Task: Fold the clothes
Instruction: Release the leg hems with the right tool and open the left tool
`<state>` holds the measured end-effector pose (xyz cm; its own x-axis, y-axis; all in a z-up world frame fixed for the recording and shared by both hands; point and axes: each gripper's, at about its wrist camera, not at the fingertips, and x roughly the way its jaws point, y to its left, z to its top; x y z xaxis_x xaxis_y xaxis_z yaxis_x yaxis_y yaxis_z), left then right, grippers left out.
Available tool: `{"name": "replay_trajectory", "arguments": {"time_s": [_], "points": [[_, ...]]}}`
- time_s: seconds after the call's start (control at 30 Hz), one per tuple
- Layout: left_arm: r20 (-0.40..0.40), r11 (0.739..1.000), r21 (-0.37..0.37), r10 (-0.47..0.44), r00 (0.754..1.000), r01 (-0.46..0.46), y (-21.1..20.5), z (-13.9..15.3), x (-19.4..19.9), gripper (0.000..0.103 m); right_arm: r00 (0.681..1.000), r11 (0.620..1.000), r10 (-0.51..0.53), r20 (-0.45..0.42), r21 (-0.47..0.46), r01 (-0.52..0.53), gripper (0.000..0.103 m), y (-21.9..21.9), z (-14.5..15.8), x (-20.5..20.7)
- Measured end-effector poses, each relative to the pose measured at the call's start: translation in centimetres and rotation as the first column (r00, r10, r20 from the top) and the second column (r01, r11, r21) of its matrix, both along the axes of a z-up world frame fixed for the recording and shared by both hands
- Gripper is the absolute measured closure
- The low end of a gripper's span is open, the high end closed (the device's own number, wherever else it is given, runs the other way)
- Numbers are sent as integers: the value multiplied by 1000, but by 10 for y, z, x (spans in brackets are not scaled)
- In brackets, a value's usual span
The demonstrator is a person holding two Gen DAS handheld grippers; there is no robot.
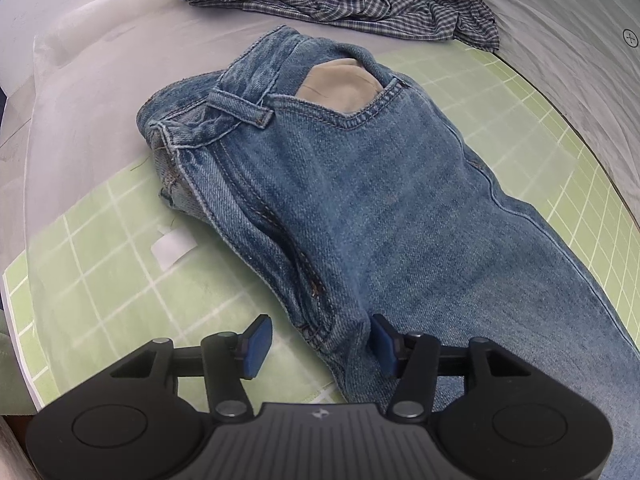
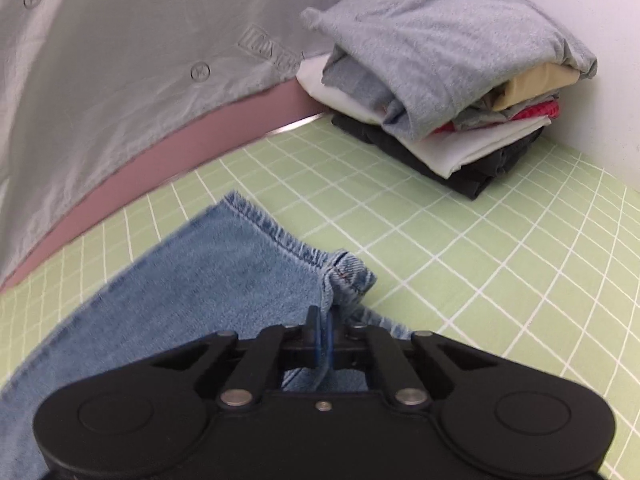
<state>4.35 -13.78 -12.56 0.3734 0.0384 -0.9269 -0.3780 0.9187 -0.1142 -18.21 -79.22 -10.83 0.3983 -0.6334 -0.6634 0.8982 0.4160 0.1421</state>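
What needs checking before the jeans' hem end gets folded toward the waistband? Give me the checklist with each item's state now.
1. Right tool shut on the jeans at the hem: ok, denim pinched between its fingers.
2. Left tool gripping the jeans: not ok, open, denim edge between its fingers.
3. Waistband lying flat: not ok, bunched, pocket lining showing.
4. Green grid mat bare beside the hem: ok.
5. Folded stack apart from the jeans: ok, at the mat's far corner.
6. Checked shirt off the jeans: ok, beyond the waistband.
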Motion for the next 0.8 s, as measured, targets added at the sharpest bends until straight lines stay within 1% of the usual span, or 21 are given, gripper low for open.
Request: {"name": "replay_trajectory", "arguments": {"time_s": [0.1, 0.13, 0.37, 0.4, 0.47, 0.5, 0.53, 0.57, 0.63, 0.67, 0.7, 0.73, 0.8], "points": [[2, 1000, -19, -1, 1000, 1, 1, 0, -1, 47, 998, 997, -11, 68, -72, 16, 100, 11, 34, -19], [2, 1000, -26, -4, 1000, 4, 0, -1, -1, 47, 997, 996, -19, 76, -86, 25, 100, 15, 41, -25], [2, 999, -33, -11, 1000, 11, -2, -4, -5, 42, 994, 995, -91, -67, 29, 93, 100, 17, -11, -44], [1, 999, -33, -11, 1000, 11, -1, -4, -5, 41, 991, 994, -100, -89, 45, 104, 98, 17, -18, -46], [-4, 999, -30, -12, 1000, 12, 1, -4, -5, 35, 984, 989, -116, -134, 78, 127, 96, 17, -34, -51], [-4, 999, -30, -13, 1000, 12, 2, -4, -6, 34, 980, 990, -116, -160, 67, 128, 90, 19, -34, -49], [-2, 999, -33, -13, 1000, 13, 3, -4, -6, 33, 977, 991, -110, -181, 50, 121, 75, 21, -31, -45], [-1, 999, -37, -14, 1000, 14, 4, -3, -7, 33, 977, 994, -99, -188, 32, 107, 66, 22, -26, -43], [4, 999, -36, -16, 1000, 16, 5, -1, -9, 33, 979, 997, -71, -193, -6, 71, 40, 25, -17, -37], [7, 999, -35, -17, 1000, 18, 6, 0, -10, 33, 978, 998, -55, -201, -34, 49, 31, 29, -12, -33], [11, 999, -31, -18, 1000, 18, 6, 2, -11, 32, 977, 998, -39, -212, -65, 26, 13, 34, -8, -28], [17, 999, -26, -18, 1000, 18, 7, 4, -13, 31, 974, 996, -18, -226, -90, -3, 0, 39, -4, -22], [29, 1000, -13, -21, 999, 22, 8, 6, -15, 28, 970, 991, 47, -239, -108, -75, 0, 49, -1, -10]]}}
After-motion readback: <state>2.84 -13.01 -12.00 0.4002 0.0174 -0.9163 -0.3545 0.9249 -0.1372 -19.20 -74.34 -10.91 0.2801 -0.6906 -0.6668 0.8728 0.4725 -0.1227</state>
